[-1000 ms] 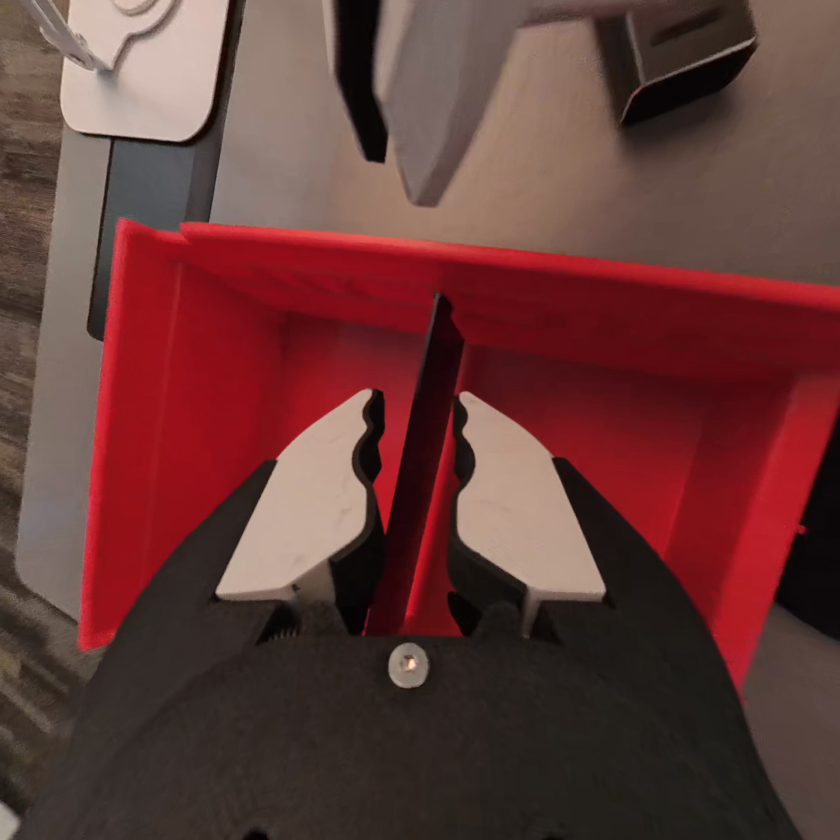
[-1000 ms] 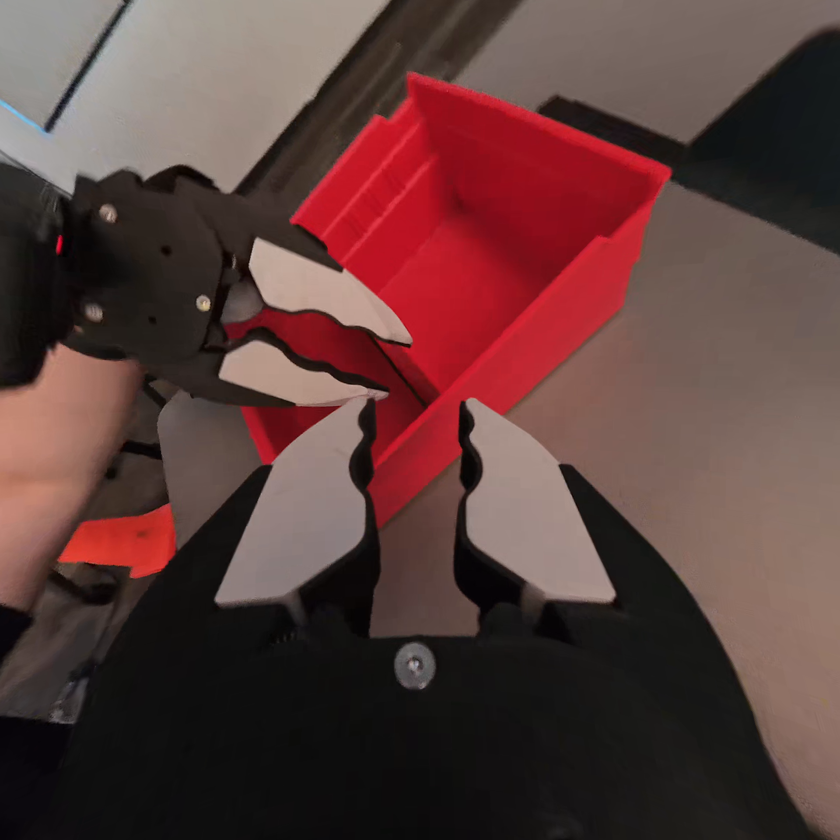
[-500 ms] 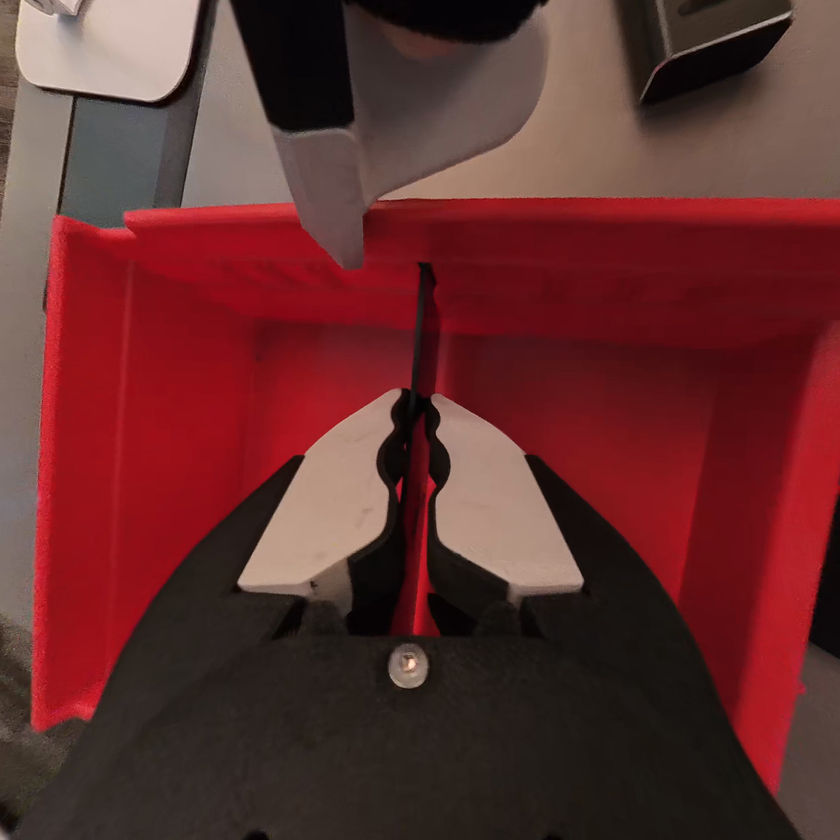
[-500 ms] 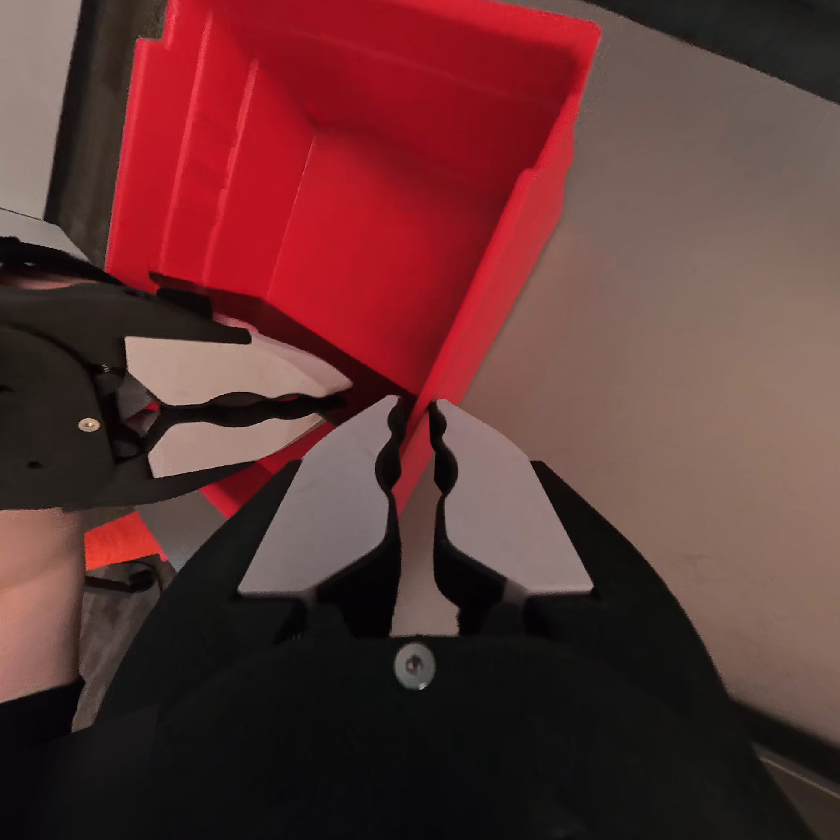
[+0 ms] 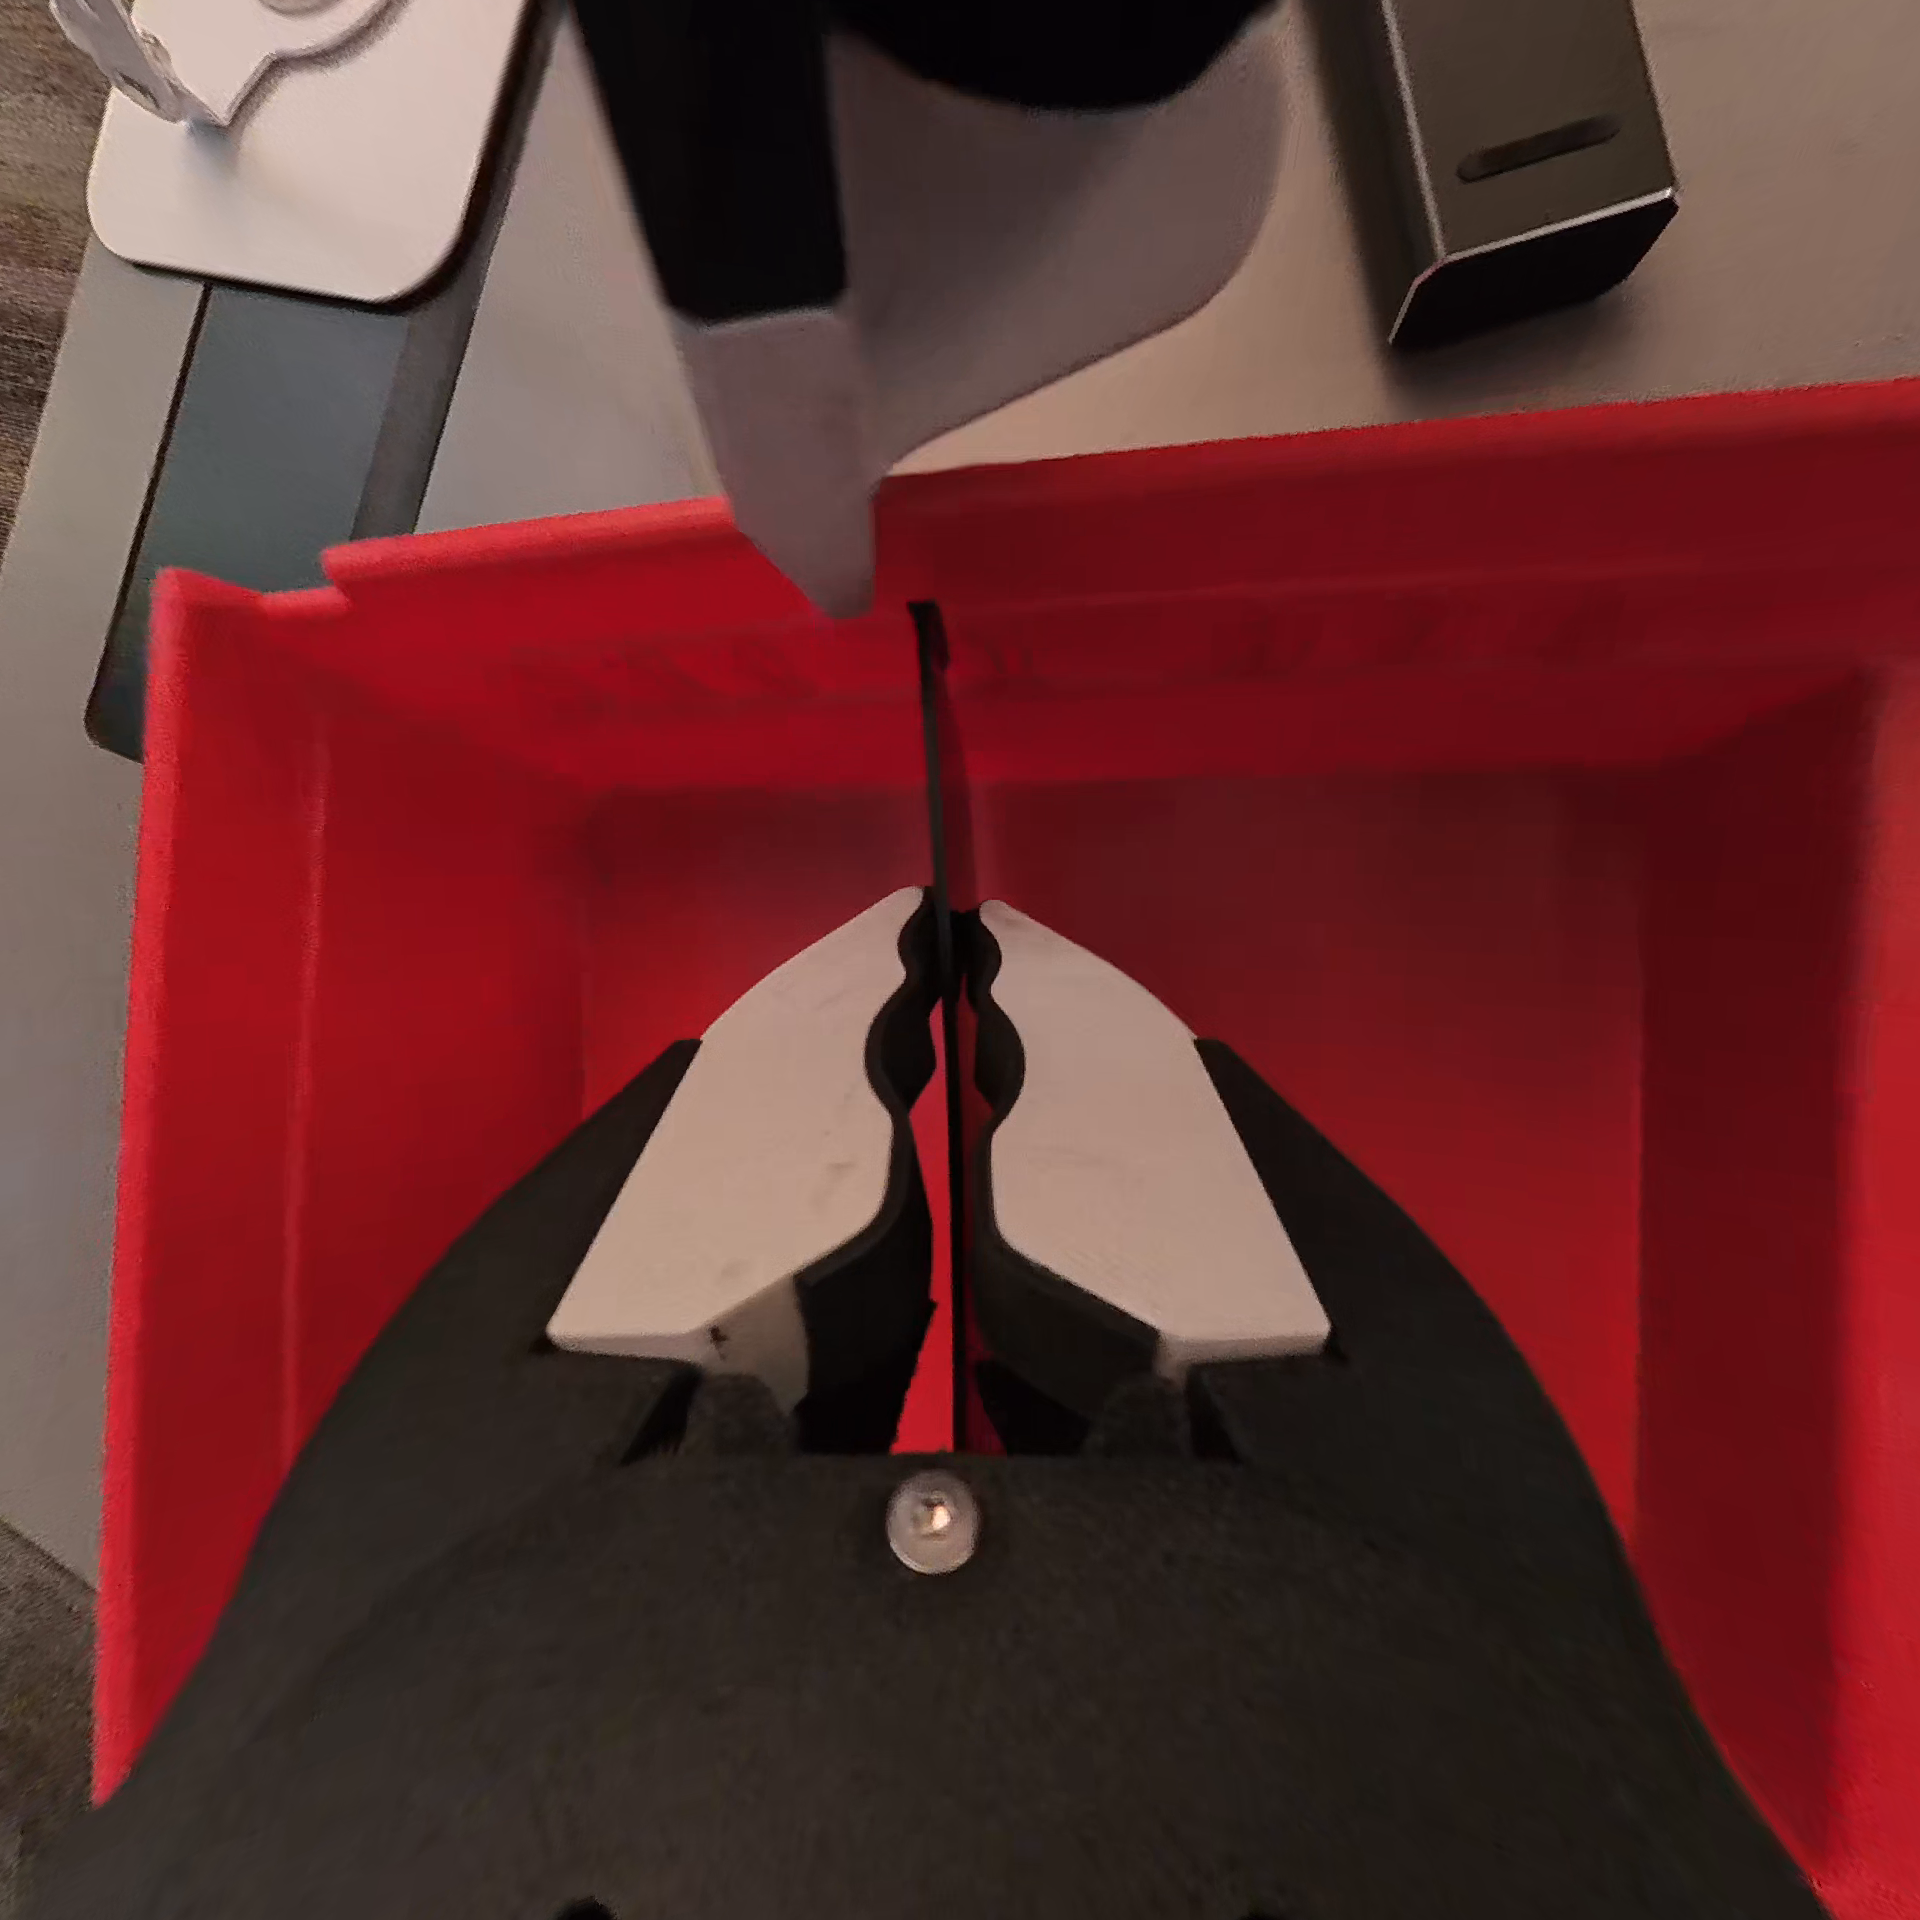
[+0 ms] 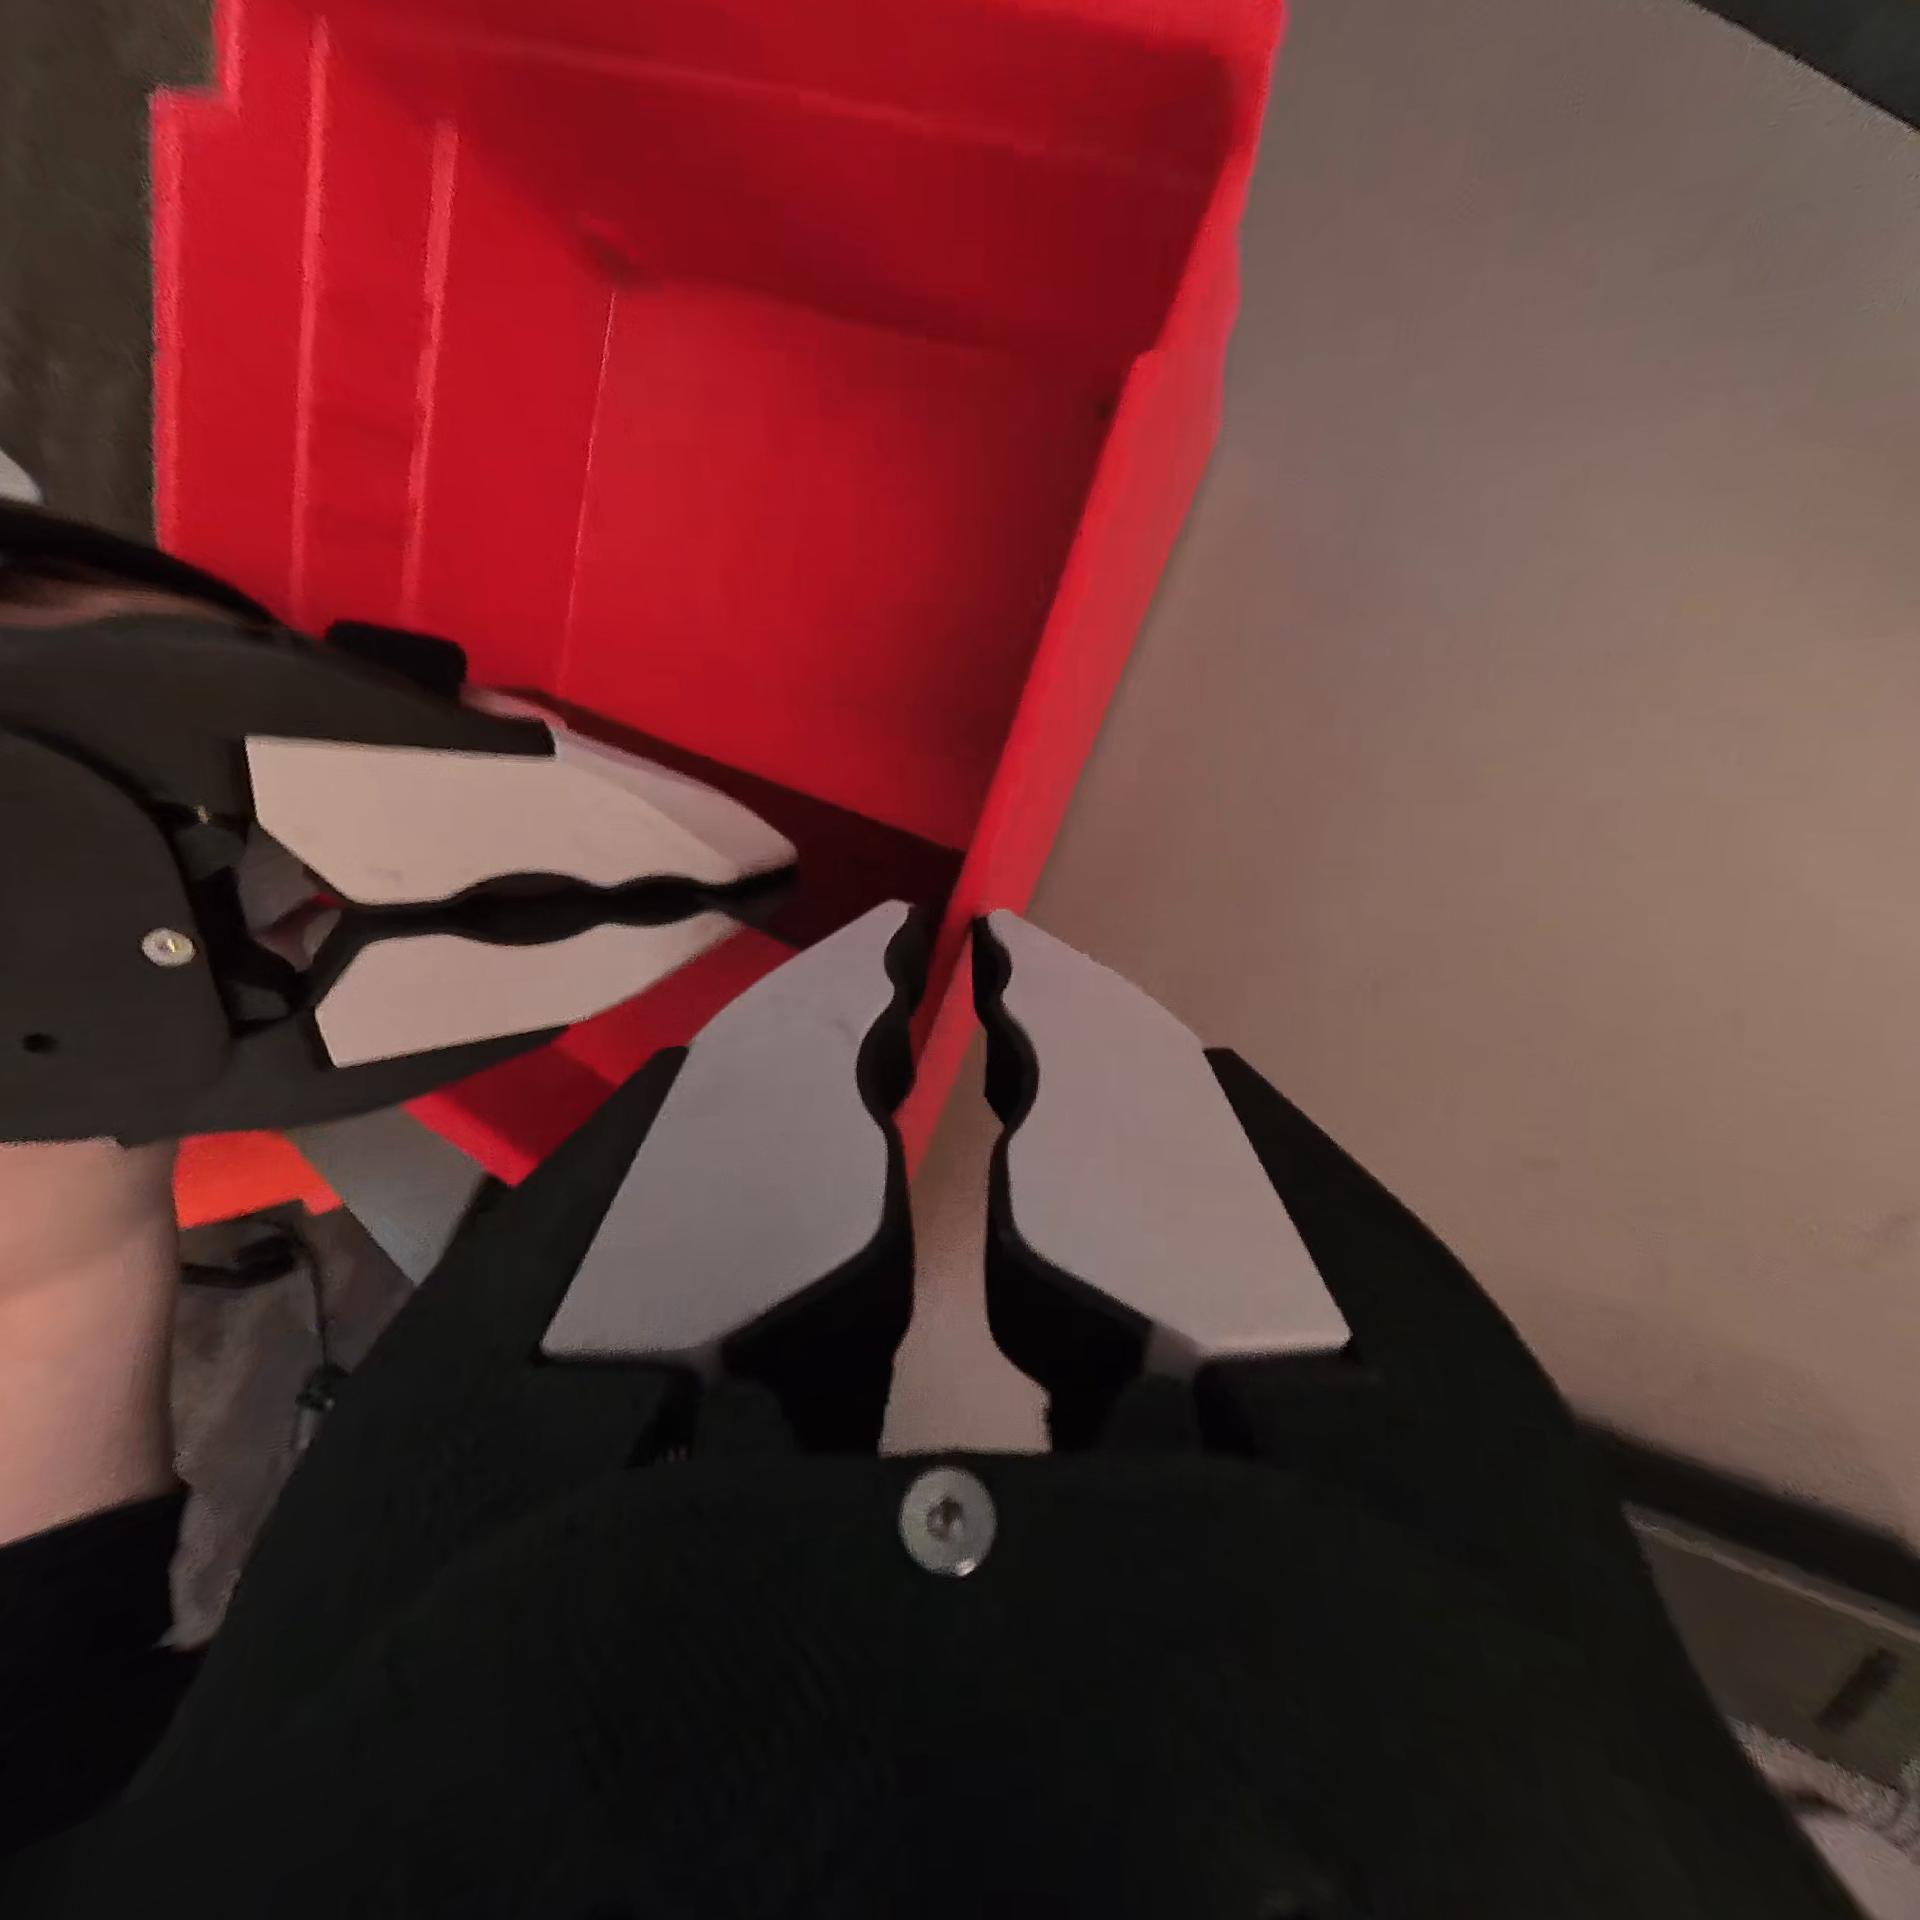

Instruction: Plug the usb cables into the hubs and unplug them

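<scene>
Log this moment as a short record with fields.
container: red bin, on a grey table
divider: thin black panel, upright inside the bin
left gripper: fingers closed on the panel
right gripper: fingers closed on the bin's wall, one inside, one outside
behind bin: dark grey hub, white flat base
cables: none in view

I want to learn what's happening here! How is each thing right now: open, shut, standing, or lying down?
Left tongs: shut on the black divider.
Right tongs: closed around the red bin's wall.
Black divider: upright inside the bin, pinched on both sides.
Red bin: open on top, standing on the table.
Grey box: lying on the table, untouched.
</scene>
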Motion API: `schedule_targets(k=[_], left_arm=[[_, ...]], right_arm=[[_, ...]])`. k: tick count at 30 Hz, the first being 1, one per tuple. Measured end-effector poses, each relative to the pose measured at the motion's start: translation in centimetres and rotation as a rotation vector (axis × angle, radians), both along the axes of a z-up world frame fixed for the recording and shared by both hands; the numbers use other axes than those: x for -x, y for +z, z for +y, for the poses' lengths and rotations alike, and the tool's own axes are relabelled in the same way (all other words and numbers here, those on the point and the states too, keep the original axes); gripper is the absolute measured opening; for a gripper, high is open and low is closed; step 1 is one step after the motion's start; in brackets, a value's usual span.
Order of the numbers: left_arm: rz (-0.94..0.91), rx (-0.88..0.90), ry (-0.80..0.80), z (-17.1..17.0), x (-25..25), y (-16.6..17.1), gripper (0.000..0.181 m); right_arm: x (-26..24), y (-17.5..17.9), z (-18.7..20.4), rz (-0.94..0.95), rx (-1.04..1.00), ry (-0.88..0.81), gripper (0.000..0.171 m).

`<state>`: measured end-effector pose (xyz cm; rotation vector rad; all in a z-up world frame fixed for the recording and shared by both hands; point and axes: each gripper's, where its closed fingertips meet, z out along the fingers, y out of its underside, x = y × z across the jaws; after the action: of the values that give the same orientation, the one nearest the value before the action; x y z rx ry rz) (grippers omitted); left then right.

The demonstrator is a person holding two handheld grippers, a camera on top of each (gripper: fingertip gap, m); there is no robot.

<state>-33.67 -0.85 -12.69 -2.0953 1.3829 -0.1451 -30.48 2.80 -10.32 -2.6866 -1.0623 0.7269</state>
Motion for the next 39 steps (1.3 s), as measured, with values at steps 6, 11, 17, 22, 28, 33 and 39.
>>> schedule_targets(k=[6, 11, 17, 22, 28, 33, 39], left_arm=[[0.014, 0.018, -0.006, -0.2, -0.3, -0.1, 0.002], [-0.023, 0.031, 0.014, -0.5, -0.8, 0.3, 0.002], [0.017, 0.015, 0.042, -0.5, -1.3, 0.1, 0.002], [-0.019, 0.009, 0.062, -0.3, -1.4, 0.4, 0.002], [-0.023, 0.003, 0.073, -0.2, -1.4, 0.5, 0.002], [-0.027, 0.000, 0.079, -0.3, -1.4, 0.4, 0.002], [-0.045, 0.006, 0.088, -0.2, -1.3, 0.2, 0.002]], right_arm=[[-2.0, 1.4, -3.4, 0.005, -0.020, 0.048, 0.028], [-4.2, -1.4, -5.6, -0.193, -0.095, 0.160, 0.033], [-4.0, -2.1, -6.3, -0.180, -0.074, 0.232, 0.010], [-4.1, -2.1, -6.2, -0.143, -0.064, 0.251, 0.010], [-4.1, -2.0, -6.3, -0.192, -0.096, 0.261, 0.009], [-4.1, -2.0, -6.3, -0.209, -0.109, 0.264, 0.009], [-3.9, -1.9, -6.3, -0.261, -0.138, 0.277, 0.009]])
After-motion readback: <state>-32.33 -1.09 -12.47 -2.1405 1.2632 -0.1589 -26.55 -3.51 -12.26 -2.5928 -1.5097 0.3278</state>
